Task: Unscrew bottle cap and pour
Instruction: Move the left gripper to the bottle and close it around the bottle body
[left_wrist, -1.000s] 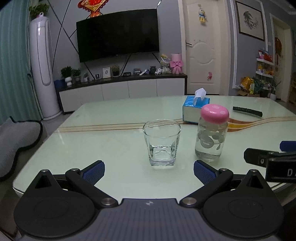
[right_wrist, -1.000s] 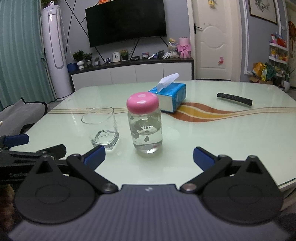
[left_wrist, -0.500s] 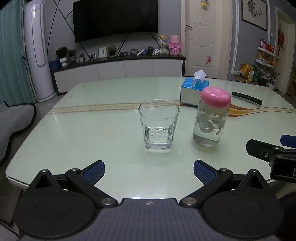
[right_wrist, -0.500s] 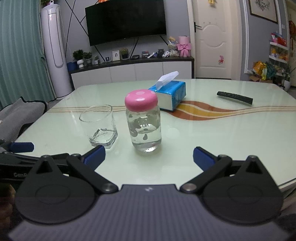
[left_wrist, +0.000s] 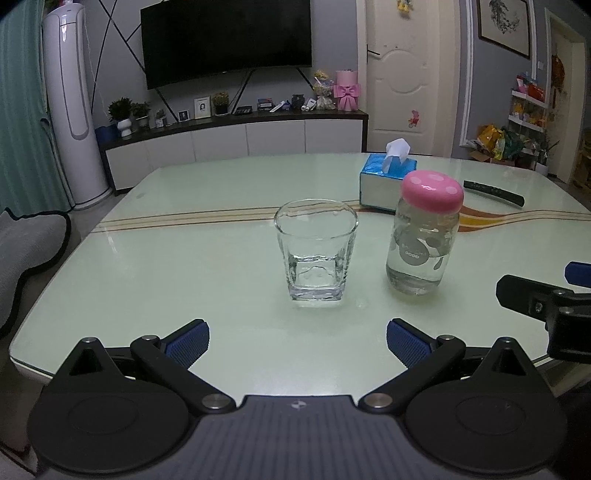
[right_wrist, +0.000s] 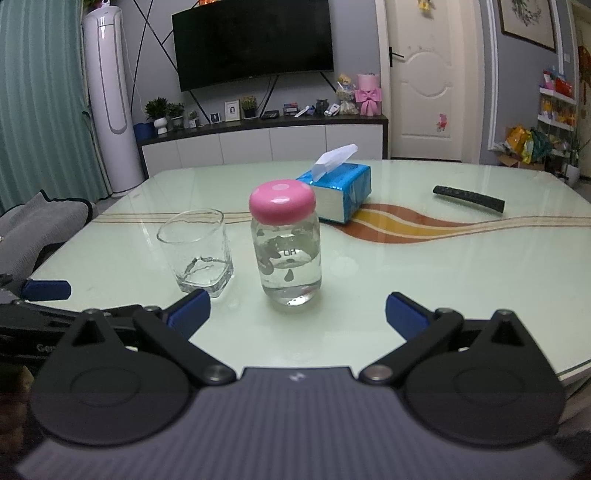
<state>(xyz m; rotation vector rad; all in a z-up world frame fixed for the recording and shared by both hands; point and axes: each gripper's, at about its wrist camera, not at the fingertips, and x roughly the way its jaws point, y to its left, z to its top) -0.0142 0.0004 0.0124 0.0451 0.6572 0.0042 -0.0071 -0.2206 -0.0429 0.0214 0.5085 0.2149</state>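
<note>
Taking the bottle (right_wrist: 286, 254) as my mark: it stands upright on the table (right_wrist: 461, 280), its cap (right_wrist: 282, 201) on top. The glass (right_wrist: 197, 251) stands just beside it to the left, apart from it. Behind the bottle and a little right lies the tissue box (right_wrist: 341, 194); farther right and well apart lies the remote (right_wrist: 468, 198). Before the bottle, my right gripper (right_wrist: 297, 308) sits spread wide, and my left gripper (left_wrist: 297, 338) left of that, facing the glass.

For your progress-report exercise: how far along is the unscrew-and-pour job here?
Done: nothing visible. The round pink cap sits on the clear glass bottle. In hand: nothing; the left claw and right claw are open, short of both. Left: hold the bottle, unscrew, pour into the clear square-based tumbler.
</note>
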